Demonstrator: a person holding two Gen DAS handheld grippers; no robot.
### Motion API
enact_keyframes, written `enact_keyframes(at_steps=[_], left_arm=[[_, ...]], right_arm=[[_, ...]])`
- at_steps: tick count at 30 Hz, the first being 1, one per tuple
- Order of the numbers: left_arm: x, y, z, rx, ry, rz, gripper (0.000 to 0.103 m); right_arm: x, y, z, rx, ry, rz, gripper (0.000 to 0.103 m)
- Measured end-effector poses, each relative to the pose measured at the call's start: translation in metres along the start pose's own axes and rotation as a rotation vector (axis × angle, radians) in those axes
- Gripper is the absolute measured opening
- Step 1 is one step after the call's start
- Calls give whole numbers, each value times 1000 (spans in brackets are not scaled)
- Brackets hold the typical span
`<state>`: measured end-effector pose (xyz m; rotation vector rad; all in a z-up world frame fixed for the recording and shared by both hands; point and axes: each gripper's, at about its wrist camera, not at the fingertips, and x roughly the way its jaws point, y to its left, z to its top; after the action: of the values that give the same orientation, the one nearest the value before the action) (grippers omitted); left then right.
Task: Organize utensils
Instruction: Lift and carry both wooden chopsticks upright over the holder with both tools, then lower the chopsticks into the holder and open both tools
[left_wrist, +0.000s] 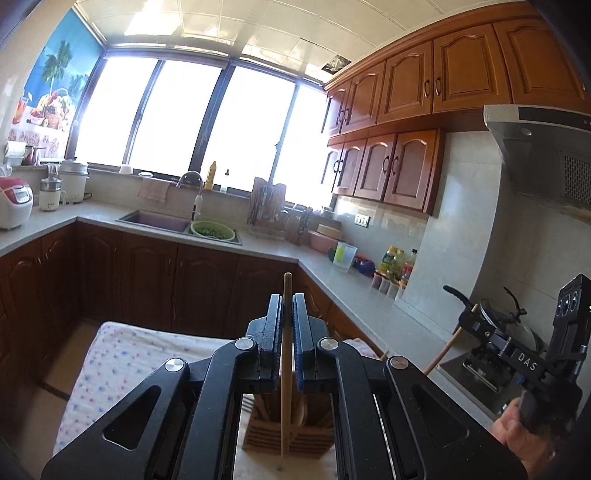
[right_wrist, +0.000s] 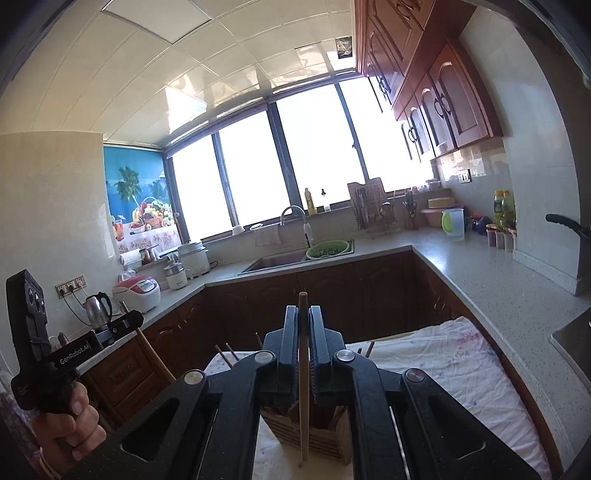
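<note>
Kitchen fills the left wrist view: a grey countertop (left_wrist: 280, 245) runs in a U under dark lower cabinets, with a sink (left_wrist: 155, 220) and green colander (left_wrist: 213, 230) at 12 o'clock below bright windows. At 6 o'clock the left gripper (left_wrist: 287, 306) is clamped on an upright wooden chopstick (left_wrist: 286, 369), whose lower end hangs in front of a slatted wooden utensil holder (left_wrist: 284, 439) standing on a floral cloth (left_wrist: 129, 362). At 4 o'clock the right gripper (left_wrist: 466, 314) pinches another wooden stick.

From the right wrist view, the same counter wraps round, a rice cooker (right_wrist: 137, 293) and kettle (right_wrist: 98, 309) at 9 o'clock. The right gripper (right_wrist: 303, 321) is closed on its own chopstick (right_wrist: 303, 387), upright before the holder (right_wrist: 314, 432) at 6 o'clock. A hand (right_wrist: 70, 424) at 8 o'clock carries the left gripper (right_wrist: 135, 319).
</note>
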<state>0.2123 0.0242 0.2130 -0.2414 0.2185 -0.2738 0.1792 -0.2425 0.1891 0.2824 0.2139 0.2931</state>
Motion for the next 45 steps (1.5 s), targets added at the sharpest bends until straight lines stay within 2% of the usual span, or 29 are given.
enact_keyframes(at_steps=[6, 9, 13, 24, 28, 38, 42, 43, 45], left_arm=[[49, 4, 6, -25, -45, 28, 4], [72, 11, -6, -63, -22, 36, 4], [90, 15, -32, -61, 20, 53, 5], [115, 24, -88, -44, 151, 79, 5], [112, 21, -87, -20, 149, 79, 5], [117, 20, -85, -17, 169, 76, 5], [115, 22, -82, -52, 184, 44, 7], [112, 22, -80, -55, 177, 40, 11], [101, 20, -75, -66, 153, 35, 23]], right_arm=[[30, -2, 15, -12, -42, -46, 5], [45, -6, 9, -5, -29, -53, 5], [60, -12, -12, -4, 1, -64, 5], [82, -30, -57, 45, 111, -78, 6], [90, -34, -67, 53, 156, -78, 6], [90, -38, -66, 64, 156, -87, 6], [90, -39, -67, 83, 164, -75, 12], [88, -40, -66, 87, 160, -73, 14], [81, -40, -64, 95, 141, -70, 27]])
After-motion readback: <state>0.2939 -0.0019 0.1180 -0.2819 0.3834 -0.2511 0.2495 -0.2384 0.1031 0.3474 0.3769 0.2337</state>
